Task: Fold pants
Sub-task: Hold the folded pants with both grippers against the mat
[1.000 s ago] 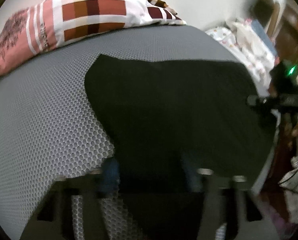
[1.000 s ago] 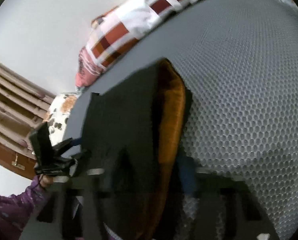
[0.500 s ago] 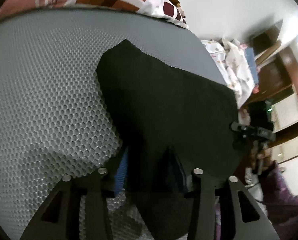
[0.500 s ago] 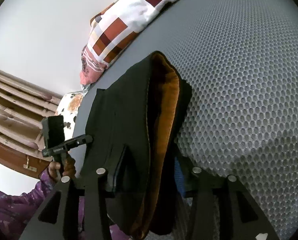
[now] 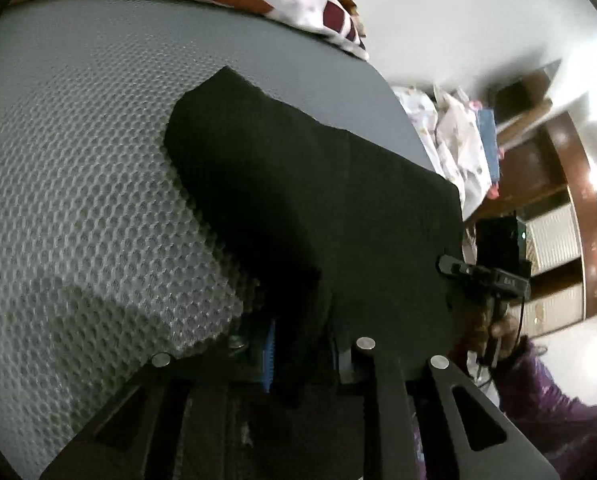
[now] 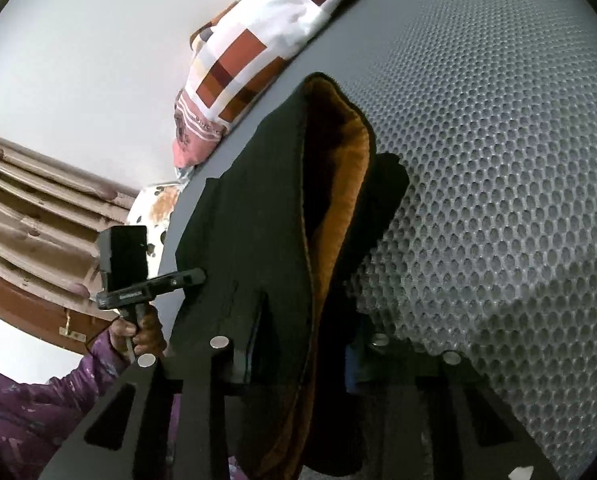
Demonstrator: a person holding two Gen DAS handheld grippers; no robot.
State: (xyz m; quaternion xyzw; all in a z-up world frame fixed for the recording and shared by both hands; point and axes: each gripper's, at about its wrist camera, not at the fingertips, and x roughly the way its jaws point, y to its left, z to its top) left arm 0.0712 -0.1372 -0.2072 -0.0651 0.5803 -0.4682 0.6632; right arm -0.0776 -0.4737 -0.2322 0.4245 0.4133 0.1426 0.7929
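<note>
Black pants (image 5: 318,208) with an orange lining (image 6: 338,216) hang stretched between my two grippers above a grey mesh bed (image 5: 78,200). My left gripper (image 5: 302,344) is shut on one edge of the pants. My right gripper (image 6: 302,344) is shut on the waistband end, where the lining shows. Each gripper also shows in the other's view: the right one (image 5: 482,276) at the far edge of the cloth, the left one (image 6: 150,284) beyond the dark fabric. The far part of the pants rests on the bed.
A patchwork pillow (image 6: 258,52) lies at the head of the bed (image 6: 518,160). A pile of pale printed cloth (image 5: 458,144) sits beyond the bed's far edge. Wooden furniture (image 5: 558,200) and a slatted wooden frame (image 6: 30,208) stand by the white wall.
Both grippers have lifted and tilted with the pants held. The cloth now hangs higher off the bed, and the orange lining opens wider in the right wrist view.
</note>
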